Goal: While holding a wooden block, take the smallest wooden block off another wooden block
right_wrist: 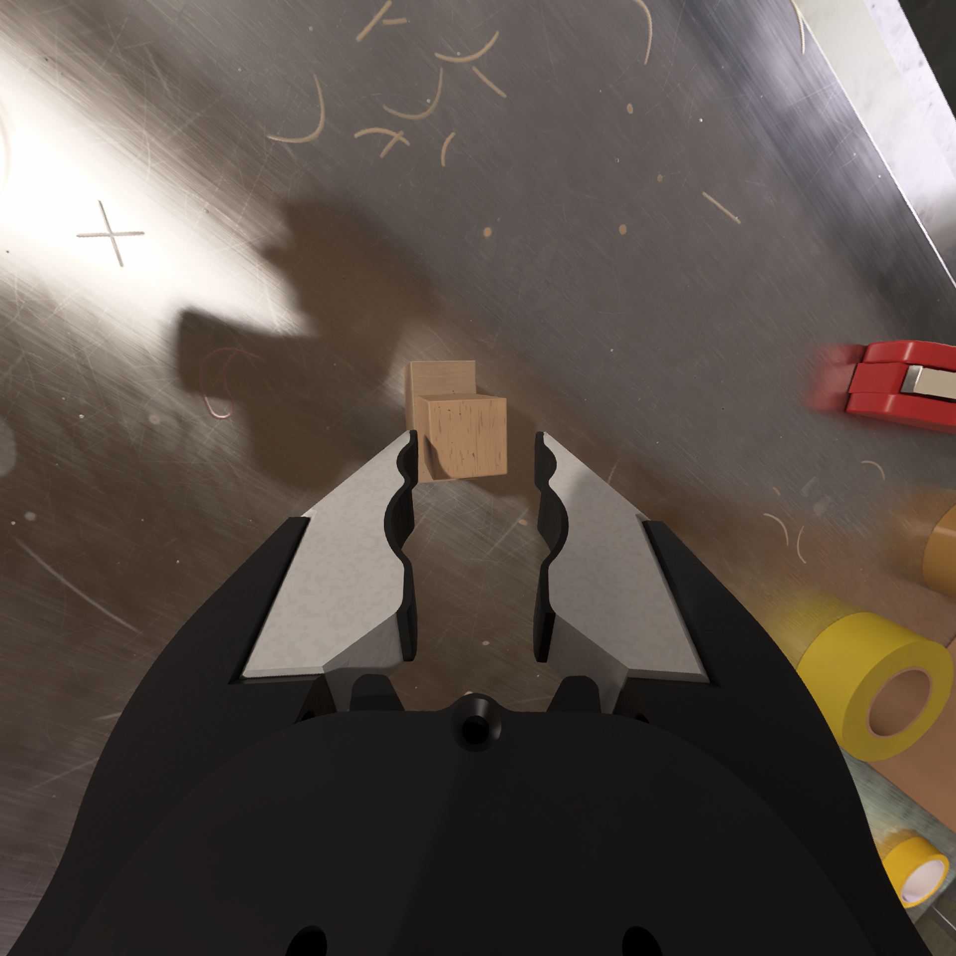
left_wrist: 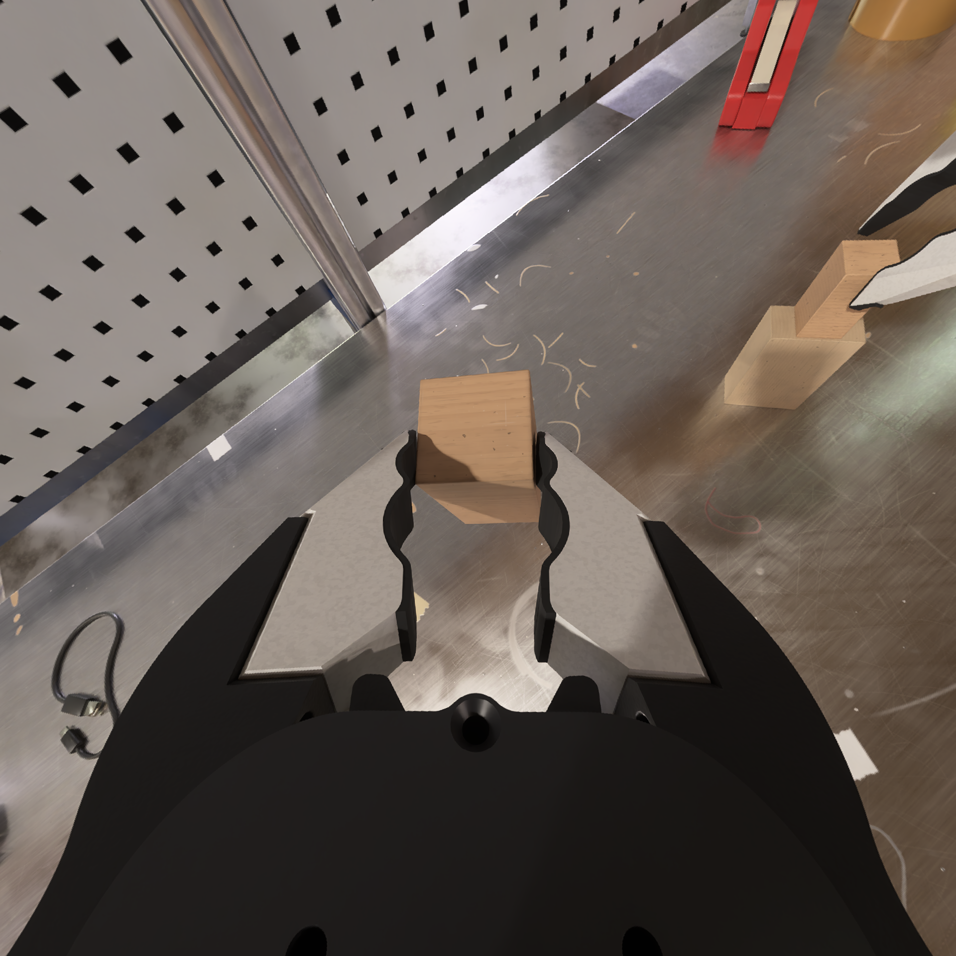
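Note:
My left gripper [left_wrist: 476, 451] is shut on a wooden block [left_wrist: 473, 439] and holds it above the metal bench. At the right of the left wrist view, the smallest wooden block [left_wrist: 848, 292] stands on a larger wooden block [left_wrist: 771, 372]. My right gripper [left_wrist: 864, 266] straddles its top there. In the right wrist view my right gripper [right_wrist: 476, 439] is open, looking down, with the smallest block [right_wrist: 468, 445] between its fingertips. The block lies closer to the left finger [right_wrist: 408, 455], with a gap on the right. The larger block [right_wrist: 439, 377] shows beneath it.
A red tool [left_wrist: 760, 67] lies near the bench's back; it also shows in the right wrist view [right_wrist: 905, 388]. Yellow tape rolls [right_wrist: 879, 688] and a brown roll [left_wrist: 900, 20] lie to the right. A pegboard [left_wrist: 155, 155], a metal post [left_wrist: 289, 170] and a black cable [left_wrist: 83, 683] are at left.

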Robot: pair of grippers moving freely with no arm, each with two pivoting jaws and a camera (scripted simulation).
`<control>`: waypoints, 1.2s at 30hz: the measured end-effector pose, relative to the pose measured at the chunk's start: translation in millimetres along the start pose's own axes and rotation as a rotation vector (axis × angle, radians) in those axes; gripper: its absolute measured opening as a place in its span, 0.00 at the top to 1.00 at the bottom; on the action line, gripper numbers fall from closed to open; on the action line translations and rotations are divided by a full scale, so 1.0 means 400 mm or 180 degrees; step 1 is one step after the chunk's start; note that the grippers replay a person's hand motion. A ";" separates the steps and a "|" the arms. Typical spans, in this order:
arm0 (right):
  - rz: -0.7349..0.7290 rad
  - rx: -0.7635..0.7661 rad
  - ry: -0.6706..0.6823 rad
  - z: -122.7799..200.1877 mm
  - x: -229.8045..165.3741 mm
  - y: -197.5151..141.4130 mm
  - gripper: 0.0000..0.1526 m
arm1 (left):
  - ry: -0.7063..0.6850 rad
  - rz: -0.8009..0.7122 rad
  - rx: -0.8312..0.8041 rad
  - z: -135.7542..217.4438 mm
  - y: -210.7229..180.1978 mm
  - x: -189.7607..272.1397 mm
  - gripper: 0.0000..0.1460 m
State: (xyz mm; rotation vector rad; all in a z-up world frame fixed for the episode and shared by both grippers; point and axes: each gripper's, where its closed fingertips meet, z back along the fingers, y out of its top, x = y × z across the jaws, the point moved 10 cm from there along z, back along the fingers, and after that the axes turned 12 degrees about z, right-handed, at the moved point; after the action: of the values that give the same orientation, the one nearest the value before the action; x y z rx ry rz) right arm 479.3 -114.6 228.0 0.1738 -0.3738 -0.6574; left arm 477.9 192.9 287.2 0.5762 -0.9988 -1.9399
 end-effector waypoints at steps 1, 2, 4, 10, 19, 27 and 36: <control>0.0003 -0.0007 0.0003 -0.001 0.000 0.001 0.71 | -0.0003 -0.0001 -0.0008 -0.001 0.000 0.000 0.68; 0.0010 -0.0012 0.0009 -0.002 -0.001 0.001 0.71 | -0.0003 -0.0002 -0.0017 -0.003 0.000 0.000 0.68; 0.0028 -0.0022 0.0018 -0.003 -0.002 0.002 0.71 | -0.0008 -0.0003 -0.0027 -0.005 0.000 0.000 0.68; 0.0063 -0.0020 0.0046 -0.004 -0.002 0.000 0.76 | -0.0020 -0.0023 -0.0042 -0.009 -0.001 0.005 0.68; 0.0094 -0.0017 0.0051 0.003 -0.004 -0.005 0.79 | -0.0007 0.0004 0.0003 -0.005 0.001 0.004 0.68; 0.0102 0.0005 0.0034 0.008 -0.005 -0.005 0.79 | -0.0003 0.0006 0.0047 0.000 0.003 0.004 0.68; 0.0084 0.0030 0.0008 0.012 -0.003 -0.007 0.79 | -0.0007 0.0012 0.0080 0.002 0.004 0.004 0.68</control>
State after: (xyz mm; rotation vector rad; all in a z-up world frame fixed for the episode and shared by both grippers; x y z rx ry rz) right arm 474.9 -116.4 231.3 0.1784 -0.3763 -0.6294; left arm 477.1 191.2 289.0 0.5860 -1.0262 -1.9275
